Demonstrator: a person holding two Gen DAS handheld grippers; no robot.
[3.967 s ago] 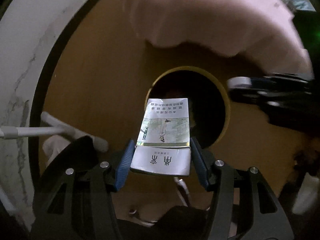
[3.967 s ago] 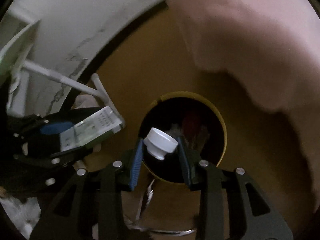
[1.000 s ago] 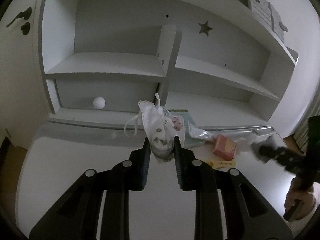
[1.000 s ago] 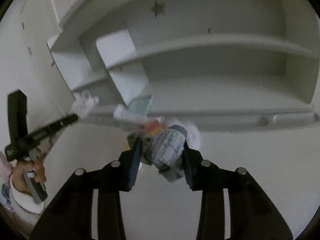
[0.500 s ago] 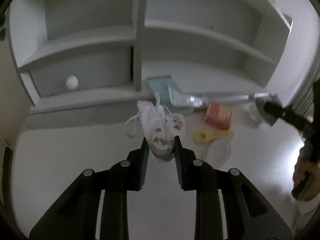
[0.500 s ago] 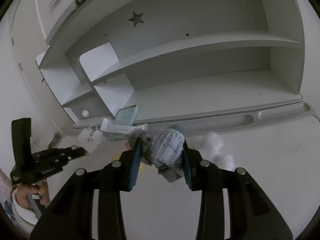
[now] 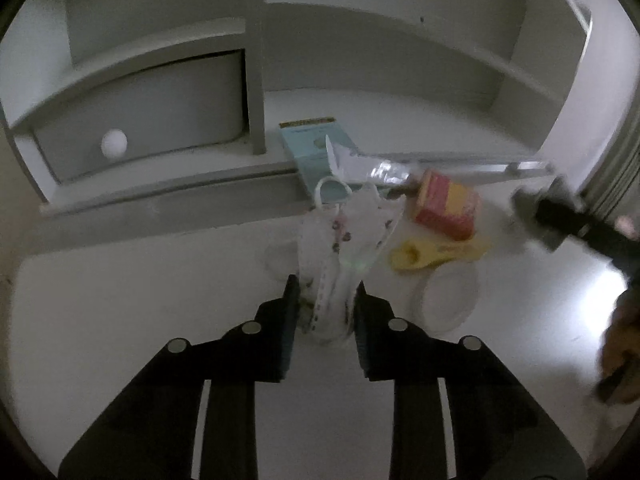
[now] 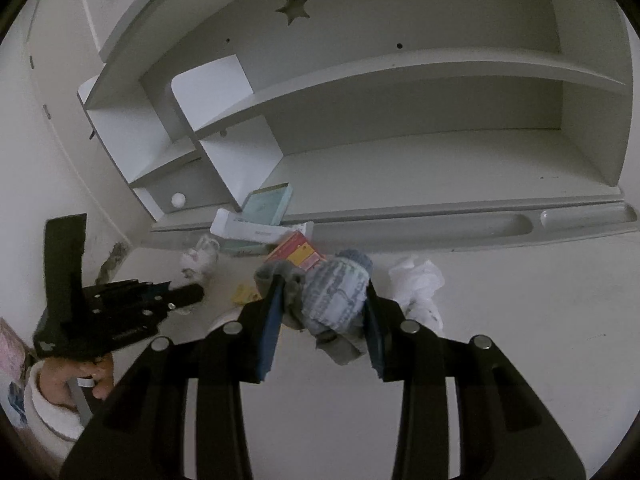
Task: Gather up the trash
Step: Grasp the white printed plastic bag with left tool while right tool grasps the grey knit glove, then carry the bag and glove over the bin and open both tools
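Two grippers, mask (image 7: 340, 248) and sock (image 8: 334, 296).

We see a desk (image 8: 520, 340) with a shelf unit (image 8: 400, 80) behind it. Between our left gripper's (image 7: 324, 300) fingers sits a face mask (image 7: 348, 232); between our right gripper's (image 8: 322, 312) fingers, a sock (image 8: 334, 296). Behind these lie a small box (image 7: 446, 208), a wrapper (image 7: 432, 254) before it, a booklet (image 7: 316, 146) on the shelf ledge, and crumpled tissue (image 8: 418, 284) to the right.

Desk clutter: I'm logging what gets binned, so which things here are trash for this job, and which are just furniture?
Trash:
face mask in the left gripper
sock in the right gripper
red and yellow box
yellow wrapper
crumpled tissue

Just there:
shelf unit
drawer knob
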